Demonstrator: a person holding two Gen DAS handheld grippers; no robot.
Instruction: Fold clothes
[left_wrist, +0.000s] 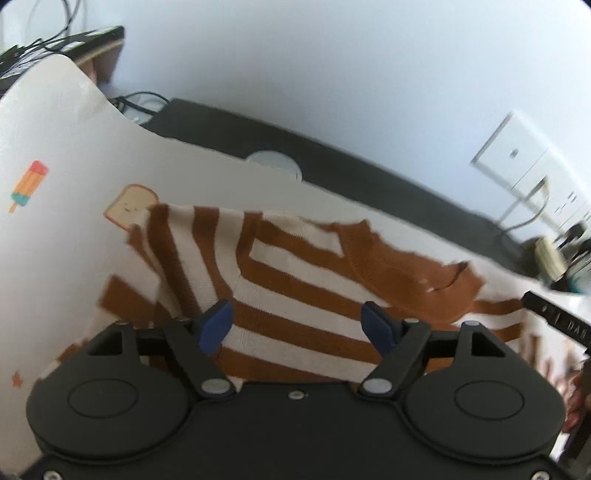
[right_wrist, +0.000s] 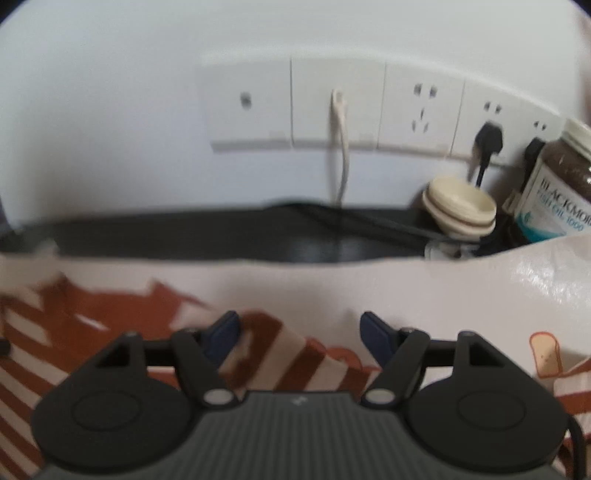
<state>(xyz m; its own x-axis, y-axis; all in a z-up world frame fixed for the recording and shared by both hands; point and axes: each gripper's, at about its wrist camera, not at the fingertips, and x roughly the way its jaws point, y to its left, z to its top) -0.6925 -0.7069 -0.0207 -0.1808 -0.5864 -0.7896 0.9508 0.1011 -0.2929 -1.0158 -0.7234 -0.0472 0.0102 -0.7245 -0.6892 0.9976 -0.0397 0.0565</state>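
Left wrist view shows my left gripper (left_wrist: 297, 325) spread wide over the brown-and-cream striped knit sweater (left_wrist: 295, 266), holding nothing. The sweater lies on the cream wipe-clean tablecloth printed with toast and ice-lolly pictures (left_wrist: 74, 147). One sleeve is already turned in across the body beside the brown collar (left_wrist: 436, 273), so I judge the fold is partly made and I am placed low over the body to reach a fresh edge.

In the right wrist view my right gripper (right_wrist: 299, 334) is also wide apart and holds nothing. A raised fold of the sweater (right_wrist: 280, 350) stands between the blue pads (right_wrist: 373, 332), though the blur stops me telling whether either touches cloth. I judge that closing here would catch that ridge for the next turn.

Beyond the sweater, past the tablecloth's far edge, a brown glass jar with a white lid and fish-oil label (right_wrist: 561, 184) appears full of dark contents. Just beside it stand stacked cream round lids or dishes (right_wrist: 458, 206), whose contents I cannot see.
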